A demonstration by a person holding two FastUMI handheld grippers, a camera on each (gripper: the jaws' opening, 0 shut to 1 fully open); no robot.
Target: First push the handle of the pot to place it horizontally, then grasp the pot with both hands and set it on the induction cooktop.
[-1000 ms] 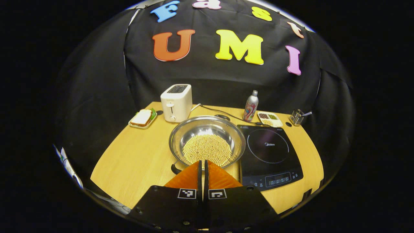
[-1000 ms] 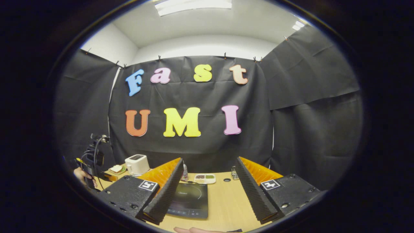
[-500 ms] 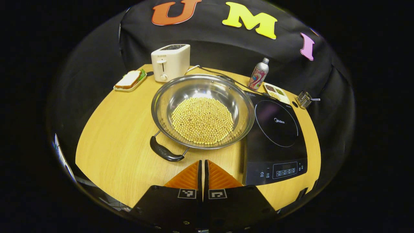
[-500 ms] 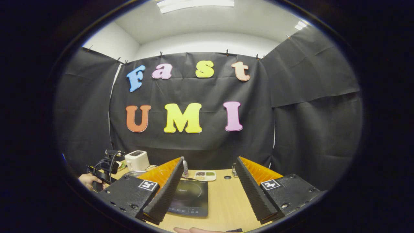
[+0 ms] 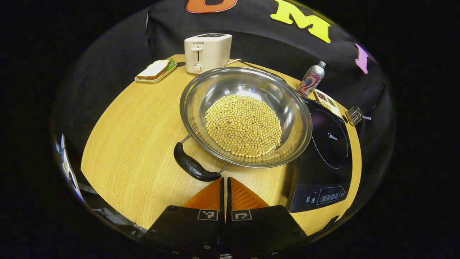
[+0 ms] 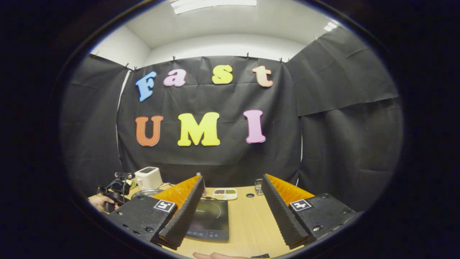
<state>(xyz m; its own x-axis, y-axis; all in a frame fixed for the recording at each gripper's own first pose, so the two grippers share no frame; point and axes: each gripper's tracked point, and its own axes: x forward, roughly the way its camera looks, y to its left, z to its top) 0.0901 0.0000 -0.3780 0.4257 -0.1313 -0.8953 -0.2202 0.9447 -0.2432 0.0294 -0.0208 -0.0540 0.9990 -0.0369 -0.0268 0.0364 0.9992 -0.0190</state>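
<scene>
Tabletop (image 5: 136, 118) — pot handle (image 5: 194, 167) just ahead of closed left tool (image 5: 225, 183) (apart).

My left gripper (image 5: 225, 180), fingers pressed together, hovers just short of the pot's black handle (image 5: 194, 166), which points toward seven o'clock. The steel pot (image 5: 245, 117), holding pale round beans (image 5: 243, 125), sits on the wooden table (image 5: 136, 133). At three o'clock its rim overlaps the black induction cooktop (image 5: 325, 158).
</scene>
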